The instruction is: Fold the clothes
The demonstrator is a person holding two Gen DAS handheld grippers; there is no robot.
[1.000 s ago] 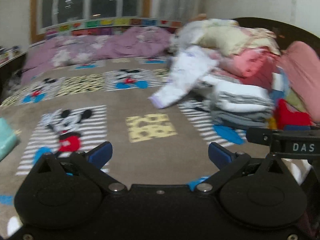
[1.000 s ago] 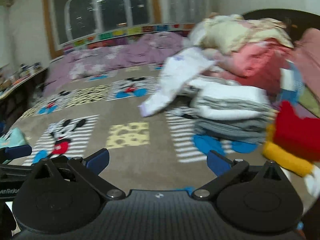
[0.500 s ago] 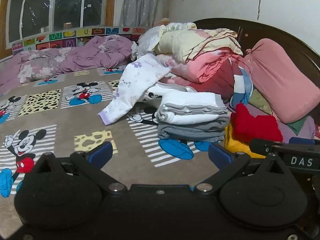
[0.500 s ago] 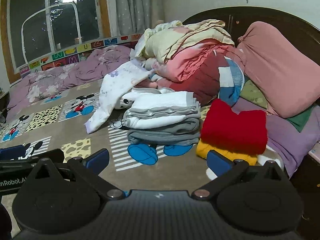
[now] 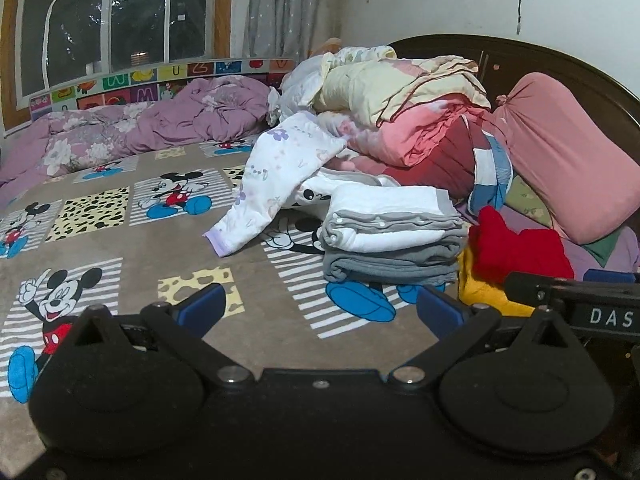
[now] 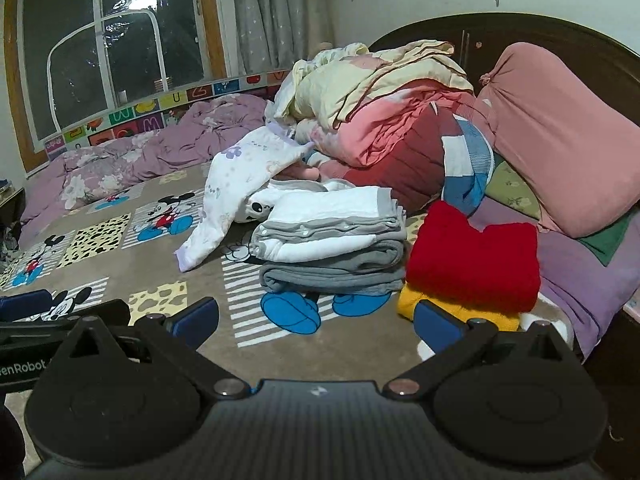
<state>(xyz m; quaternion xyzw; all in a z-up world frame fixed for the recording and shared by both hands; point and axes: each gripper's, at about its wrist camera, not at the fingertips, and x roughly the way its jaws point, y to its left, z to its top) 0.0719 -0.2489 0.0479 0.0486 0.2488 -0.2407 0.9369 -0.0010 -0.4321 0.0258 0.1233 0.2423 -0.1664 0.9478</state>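
A folded white and grey stack (image 5: 390, 236) (image 6: 332, 244) lies on the Mickey Mouse bedspread (image 5: 120, 240) (image 6: 120, 264). A folded red garment (image 5: 520, 252) (image 6: 476, 256) lies on a yellow one (image 5: 480, 292) (image 6: 452, 306) to its right. An unfolded white floral garment (image 5: 276, 176) (image 6: 236, 184) hangs from the pile behind, sleeve on the bed. My left gripper (image 5: 320, 312) and right gripper (image 6: 316, 320) are open and empty, held above the bed in front of the stacks.
A heap of cream, pink and dark red bedding (image 5: 404, 112) (image 6: 380, 120) and a pink pillow (image 5: 568, 156) (image 6: 560, 132) lean on the dark headboard (image 6: 520, 32). A purple quilt (image 5: 140, 128) lies by the window (image 5: 112, 16).
Both views swung right from the open bedspread to the folded stacks and bedding heap, then settled a little closer. Both grippers stayed open and empty.
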